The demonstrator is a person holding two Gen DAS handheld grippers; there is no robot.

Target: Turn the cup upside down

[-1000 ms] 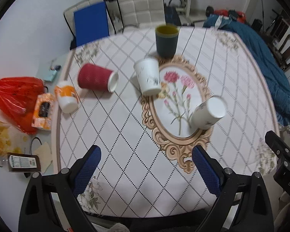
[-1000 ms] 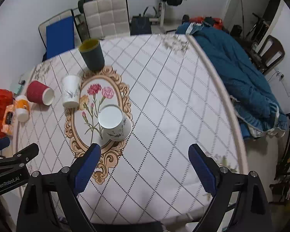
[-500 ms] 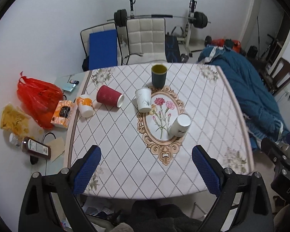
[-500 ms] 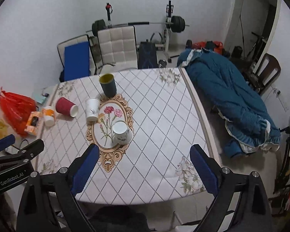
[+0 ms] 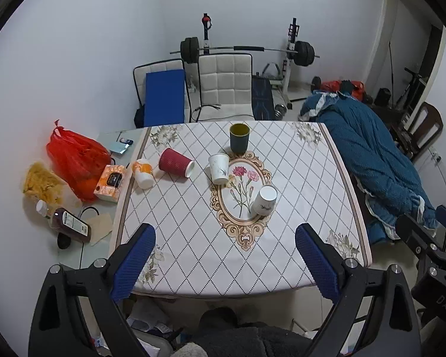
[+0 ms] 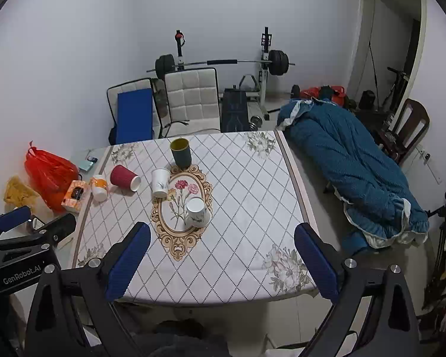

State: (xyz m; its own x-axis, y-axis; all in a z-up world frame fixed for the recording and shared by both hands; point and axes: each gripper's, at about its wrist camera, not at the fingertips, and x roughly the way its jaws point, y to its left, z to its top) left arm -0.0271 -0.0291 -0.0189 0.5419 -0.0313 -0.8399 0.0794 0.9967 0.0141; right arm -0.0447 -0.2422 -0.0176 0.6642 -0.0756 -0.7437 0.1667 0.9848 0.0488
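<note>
Several cups sit on the patterned table (image 5: 297,178). A white paper cup (image 5: 264,200) (image 6: 196,212) stands upside down on the flower medallion. Another white cup (image 5: 219,168) (image 6: 160,183) stands behind it, tilted. A dark green cup (image 5: 239,137) (image 6: 180,152) stands upright at the back. A red ribbed cup (image 5: 175,162) (image 6: 125,174) lies on its side at the left. An orange-and-white cup (image 5: 142,172) (image 6: 99,187) sits at the left edge. My left gripper (image 5: 226,263) and right gripper (image 6: 223,260) are open, empty, high above and behind the table's near edge.
A red bag (image 5: 74,156), a tissue box (image 5: 110,183) and a bottle (image 5: 68,223) lie left of the table. Chairs (image 5: 223,89) and a barbell rack (image 5: 246,49) stand behind it. A blue quilt (image 5: 371,160) lies to the right.
Both grippers have pulled up and back from the table, so the cups look much smaller. The cups have not moved. Both grippers stay open.
</note>
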